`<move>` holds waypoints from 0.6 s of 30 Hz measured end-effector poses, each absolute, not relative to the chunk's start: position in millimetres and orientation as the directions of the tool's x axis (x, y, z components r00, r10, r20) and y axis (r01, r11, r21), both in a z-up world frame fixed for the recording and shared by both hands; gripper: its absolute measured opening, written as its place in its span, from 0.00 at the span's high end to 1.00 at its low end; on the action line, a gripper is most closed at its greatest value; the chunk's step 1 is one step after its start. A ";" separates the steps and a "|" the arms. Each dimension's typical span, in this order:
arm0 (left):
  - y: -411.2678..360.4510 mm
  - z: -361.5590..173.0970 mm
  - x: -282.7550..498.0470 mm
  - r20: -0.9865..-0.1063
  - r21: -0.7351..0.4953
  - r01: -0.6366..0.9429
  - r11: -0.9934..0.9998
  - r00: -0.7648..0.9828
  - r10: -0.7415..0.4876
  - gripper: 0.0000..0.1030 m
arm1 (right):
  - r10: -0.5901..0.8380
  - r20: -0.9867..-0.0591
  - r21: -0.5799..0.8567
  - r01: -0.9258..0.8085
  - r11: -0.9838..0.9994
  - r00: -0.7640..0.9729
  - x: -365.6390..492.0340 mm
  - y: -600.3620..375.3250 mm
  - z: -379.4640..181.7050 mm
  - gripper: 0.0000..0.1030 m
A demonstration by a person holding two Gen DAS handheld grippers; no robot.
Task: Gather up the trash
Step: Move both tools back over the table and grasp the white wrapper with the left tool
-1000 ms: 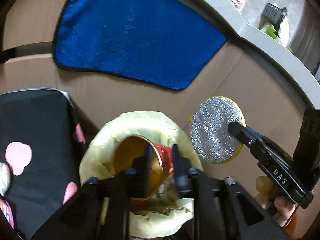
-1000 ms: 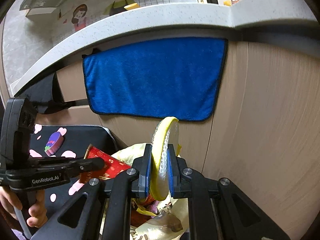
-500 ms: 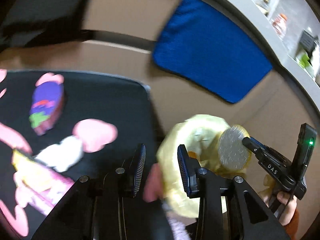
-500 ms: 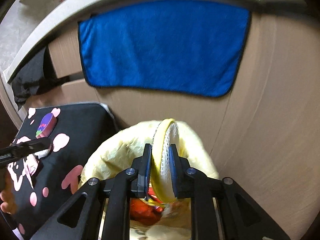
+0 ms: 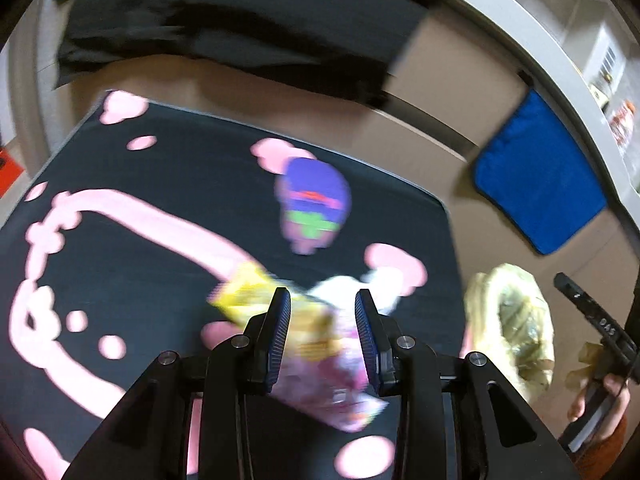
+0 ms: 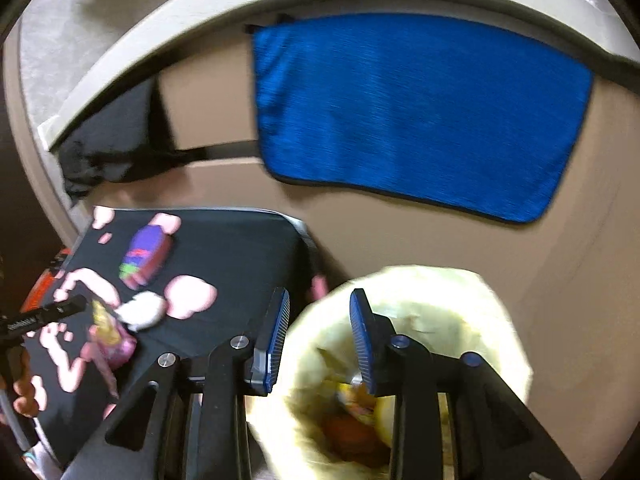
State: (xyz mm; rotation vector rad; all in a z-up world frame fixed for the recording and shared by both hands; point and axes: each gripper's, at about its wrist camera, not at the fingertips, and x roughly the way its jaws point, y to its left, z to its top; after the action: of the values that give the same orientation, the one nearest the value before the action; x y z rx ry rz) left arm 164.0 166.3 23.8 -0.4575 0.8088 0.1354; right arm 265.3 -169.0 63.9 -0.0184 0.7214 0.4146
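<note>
My left gripper (image 5: 322,336) is open, its jaws either side of a yellow and pink snack wrapper (image 5: 320,340) on the black pink-patterned table cover (image 5: 160,208). A white crumpled tissue (image 5: 360,288) lies just beyond it, and a purple snack packet (image 5: 316,204) farther back. My right gripper (image 6: 318,344) is open and empty above the rim of the yellow-lined trash bin (image 6: 440,300), which holds red and yellow trash (image 6: 352,416). The bin also shows in the left wrist view (image 5: 516,320). The wrapper (image 6: 110,336), tissue (image 6: 142,310) and purple packet (image 6: 144,256) show in the right wrist view.
A blue towel (image 6: 412,112) hangs on the beige cabinet front (image 6: 440,240) under a pale counter edge (image 6: 200,40). A dark cloth (image 5: 224,32) hangs to the left. The bin stands beside the table's right edge.
My right gripper opened and the round yellow sponge it held is gone from its jaws. My left gripper swung left from the bin to over the table, above the wrapper.
</note>
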 end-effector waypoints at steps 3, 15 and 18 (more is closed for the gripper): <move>191.6 18.1 150.4 -0.730 -0.342 -0.328 0.881 0.683 -0.029 0.65 | 0.417 -0.626 0.156 -0.418 0.895 0.659 260.1 -143.6 66.8 0.69; 216.1 -18.2 122.9 -0.762 -0.418 -0.281 0.864 0.627 -0.165 0.61 | 0.524 -0.676 0.184 -0.571 0.800 0.518 247.2 -36.0 37.0 0.66; 205.8 -26.8 126.9 -0.764 -0.475 -0.272 0.837 0.600 -0.239 0.61 | 0.527 -0.686 0.202 -0.564 0.800 0.502 247.7 -27.7 27.6 0.66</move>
State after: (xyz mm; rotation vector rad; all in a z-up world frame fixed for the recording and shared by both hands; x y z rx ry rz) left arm 126.9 205.8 -26.8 -0.6023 0.9432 0.0208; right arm 247.7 -27.7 27.6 -0.0504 0.8110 0.6598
